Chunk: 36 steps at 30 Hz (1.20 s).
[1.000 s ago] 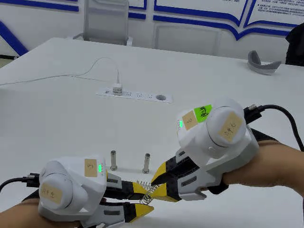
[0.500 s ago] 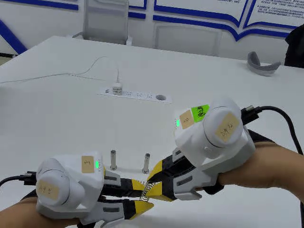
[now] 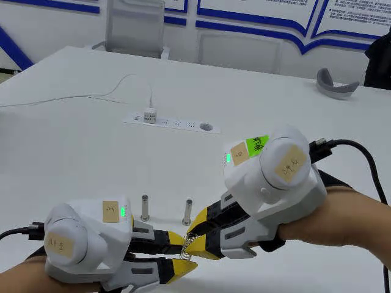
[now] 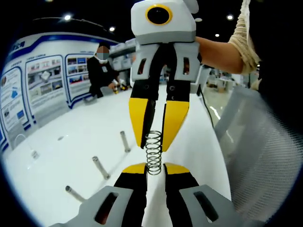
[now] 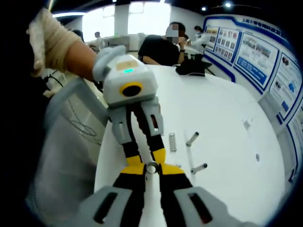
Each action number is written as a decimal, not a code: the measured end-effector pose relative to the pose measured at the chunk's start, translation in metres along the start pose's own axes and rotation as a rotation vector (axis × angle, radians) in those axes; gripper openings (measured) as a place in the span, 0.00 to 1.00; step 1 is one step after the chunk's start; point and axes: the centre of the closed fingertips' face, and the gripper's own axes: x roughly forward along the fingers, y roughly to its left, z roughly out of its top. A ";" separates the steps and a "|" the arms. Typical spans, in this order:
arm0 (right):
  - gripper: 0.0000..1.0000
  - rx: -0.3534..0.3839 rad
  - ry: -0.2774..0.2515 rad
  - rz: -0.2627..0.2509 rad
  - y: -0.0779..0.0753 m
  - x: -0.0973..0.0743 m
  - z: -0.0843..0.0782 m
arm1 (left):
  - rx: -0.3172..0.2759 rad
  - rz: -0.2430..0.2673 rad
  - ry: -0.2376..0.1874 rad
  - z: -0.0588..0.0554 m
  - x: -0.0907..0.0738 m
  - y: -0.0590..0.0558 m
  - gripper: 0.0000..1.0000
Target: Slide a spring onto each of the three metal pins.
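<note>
A small steel spring (image 3: pixel 188 244) is held between my two grippers, low over the table's front edge. My left gripper (image 3: pixel 183 253) is shut on one end and my right gripper (image 3: pixel 194 239) on the other. In the left gripper view the spring (image 4: pixel 153 151) runs straight from my left gripper (image 4: pixel 154 169) up into the right gripper (image 4: pixel 154 137). The right gripper view shows the spring (image 5: pixel 152 167) end-on. Two upright metal pins (image 3: pixel 145 207) (image 3: pixel 187 212) stand just beyond the grippers. Three pins (image 4: pixel 99 167) appear in the left gripper view. A second spring (image 5: pixel 173 142) lies on the table beside a pin (image 5: pixel 192 138).
A power strip (image 3: pixel 174 122) with a white plug (image 3: pixel 149 115) and a thin cable lies mid-table. A grey curved object (image 3: pixel 336 82) sits at the far right, and a chair (image 3: pixel 135 27) stands behind the white table (image 3: pixel 73 140). A person (image 5: pixel 165 47) sits across the room.
The right gripper has moved slightly left and down toward the left gripper, and less of the spring shows between them. The pins have not moved.
</note>
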 end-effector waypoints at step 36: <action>0.12 0.051 0.058 -0.077 -0.030 -0.030 -0.036 | -0.144 0.197 0.002 -0.025 -0.050 0.031 0.39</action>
